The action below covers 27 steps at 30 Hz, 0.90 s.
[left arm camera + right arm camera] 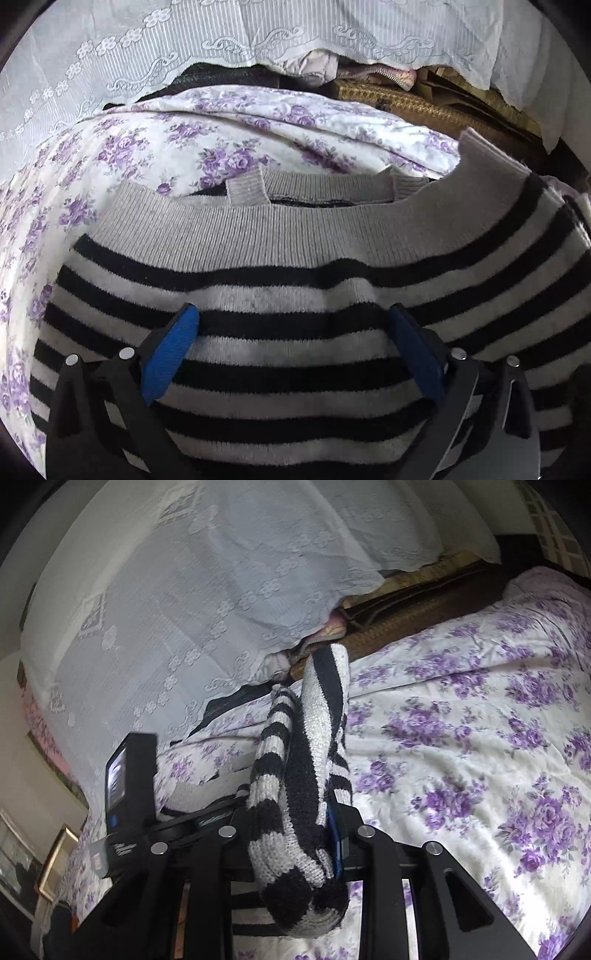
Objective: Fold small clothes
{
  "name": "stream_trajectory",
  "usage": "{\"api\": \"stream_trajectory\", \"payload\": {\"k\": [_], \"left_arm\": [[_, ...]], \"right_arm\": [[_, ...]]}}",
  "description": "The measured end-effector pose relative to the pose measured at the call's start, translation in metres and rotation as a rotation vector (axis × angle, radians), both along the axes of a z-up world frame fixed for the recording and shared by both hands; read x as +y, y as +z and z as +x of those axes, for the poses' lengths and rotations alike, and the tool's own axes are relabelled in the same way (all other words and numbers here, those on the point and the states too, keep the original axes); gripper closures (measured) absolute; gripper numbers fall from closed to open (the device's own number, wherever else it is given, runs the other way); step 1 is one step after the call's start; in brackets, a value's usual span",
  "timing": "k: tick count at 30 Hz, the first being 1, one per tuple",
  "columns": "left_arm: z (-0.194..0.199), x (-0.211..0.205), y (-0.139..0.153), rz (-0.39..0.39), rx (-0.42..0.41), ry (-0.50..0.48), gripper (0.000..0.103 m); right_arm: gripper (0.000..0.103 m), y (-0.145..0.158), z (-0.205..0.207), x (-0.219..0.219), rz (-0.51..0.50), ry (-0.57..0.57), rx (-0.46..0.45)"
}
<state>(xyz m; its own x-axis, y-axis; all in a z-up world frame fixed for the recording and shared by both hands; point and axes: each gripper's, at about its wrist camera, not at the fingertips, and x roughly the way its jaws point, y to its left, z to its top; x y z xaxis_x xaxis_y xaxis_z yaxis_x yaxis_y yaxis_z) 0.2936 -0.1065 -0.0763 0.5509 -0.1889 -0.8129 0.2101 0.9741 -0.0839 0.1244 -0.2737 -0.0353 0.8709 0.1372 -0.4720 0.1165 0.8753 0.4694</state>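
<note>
The striped sweater point(295, 280) lies on the floral bedspread point(155, 147), grey hem toward the far edge. The left gripper point(291, 354) hangs wide open and empty above its body. The right gripper point(295, 827) pinches a bunched sleeve point(303, 760), whose long axis runs away from the jaws.

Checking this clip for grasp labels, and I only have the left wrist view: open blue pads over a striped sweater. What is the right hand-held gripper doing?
Observer: The right hand-held gripper is shut on a bunched fold of the striped sweater.
Operator: Is that fold lying on the bed?
Observer: No, it rises above the floral bedsheet and drapes over the gripper.
Operator: Can you see the left hand-held gripper from there?
Observer: Only what looks like its black body, to the left of the fold.
</note>
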Motion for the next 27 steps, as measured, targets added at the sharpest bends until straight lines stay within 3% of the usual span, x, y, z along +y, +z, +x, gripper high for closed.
{"api": "stream_trajectory", "payload": {"k": [7, 11, 19, 27], "left_arm": [[-0.006, 0.010, 0.016, -0.136, -0.005, -0.058, 0.004], [-0.007, 0.014, 0.024, -0.097, -0.048, -0.061, 0.004], [0.004, 0.039, 0.036, -0.030, -0.143, -0.053, 0.004], [0.028, 0.077, 0.031, -0.086, -0.103, 0.010, 0.004]], "right_arm": [[0.075, 0.011, -0.002, 0.036, -0.073, 0.069, -0.016], [0.075, 0.015, 0.000, 0.059, -0.136, 0.087, -0.019], [0.075, 0.023, 0.006, 0.087, -0.142, 0.139, -0.030], [0.075, 0.030, 0.012, 0.122, -0.170, 0.195, -0.030]]}}
